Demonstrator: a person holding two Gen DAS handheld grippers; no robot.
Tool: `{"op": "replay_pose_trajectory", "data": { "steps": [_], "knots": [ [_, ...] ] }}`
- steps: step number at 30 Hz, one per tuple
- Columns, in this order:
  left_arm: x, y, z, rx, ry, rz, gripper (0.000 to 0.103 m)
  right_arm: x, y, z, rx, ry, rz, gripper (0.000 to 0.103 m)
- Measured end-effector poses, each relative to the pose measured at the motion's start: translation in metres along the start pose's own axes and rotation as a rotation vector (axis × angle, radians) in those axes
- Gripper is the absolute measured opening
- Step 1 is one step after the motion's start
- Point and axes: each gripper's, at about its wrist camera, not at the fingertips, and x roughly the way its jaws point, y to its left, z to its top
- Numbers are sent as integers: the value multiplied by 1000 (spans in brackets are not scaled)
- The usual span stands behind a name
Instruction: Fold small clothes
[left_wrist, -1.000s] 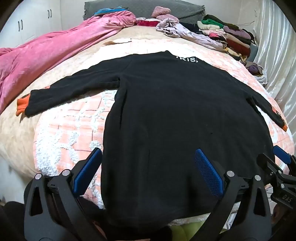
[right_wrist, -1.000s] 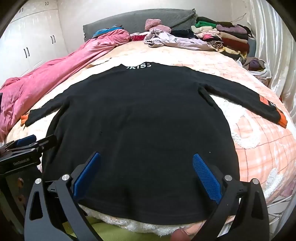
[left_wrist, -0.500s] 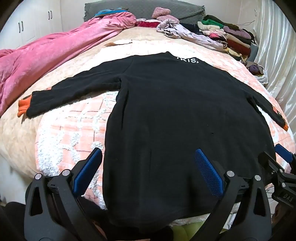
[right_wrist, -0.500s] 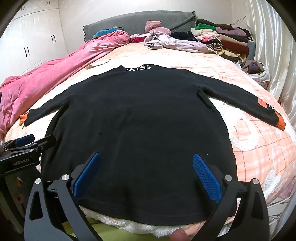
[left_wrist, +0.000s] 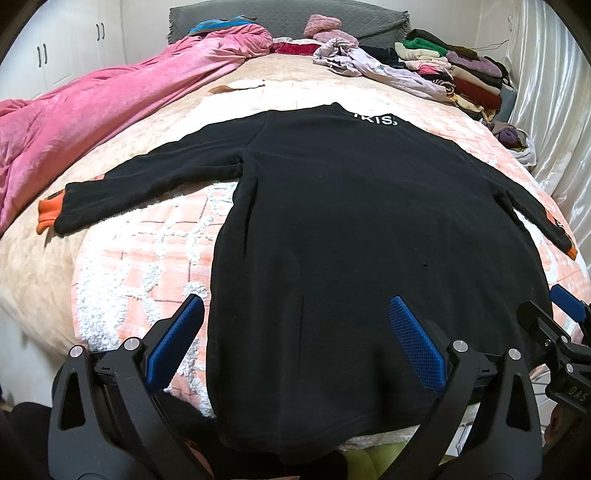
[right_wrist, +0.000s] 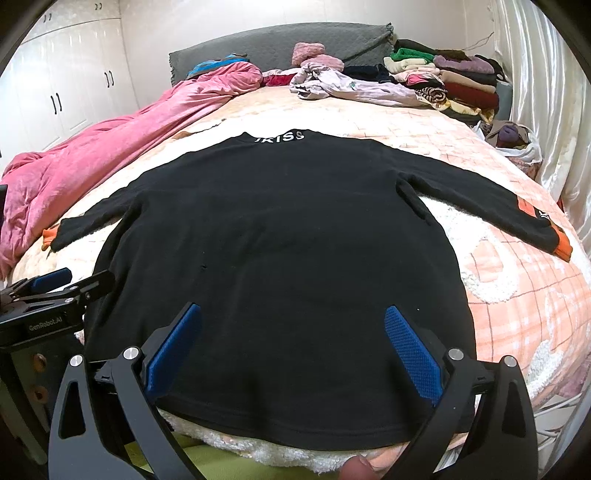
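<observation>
On the bed (right_wrist: 517, 295), black sweater (right_wrist: 280, 251) lies flat.

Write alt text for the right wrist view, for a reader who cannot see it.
A black long-sleeved top lies spread flat on a bed, sleeves out, orange cuffs showing. The open right gripper hovers over its near hem, with the left gripper at the left edge. A pink blanket and piled clothes lie behind.

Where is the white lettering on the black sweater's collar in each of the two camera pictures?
Left wrist view: the white lettering sits upper right of centre, at the black sweater's far edge.
Right wrist view: the lettering sits upper centre.
Shared landmark: the pink quilt along the left.
</observation>
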Motion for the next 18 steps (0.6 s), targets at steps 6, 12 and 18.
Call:
{"op": "replay_pose_trajectory", "data": {
  "steps": [6,12,18],
  "knots": [
    [-1,0,0,1,-1,5,94,0,0,0,1,3,2,99],
    [-1,-3,0,4,1,8,94,1,0,0,0,5,2,99],
    [-1,-2,0,4,1,7,94,1,0,0,1,0,1,99]
  ]
}}
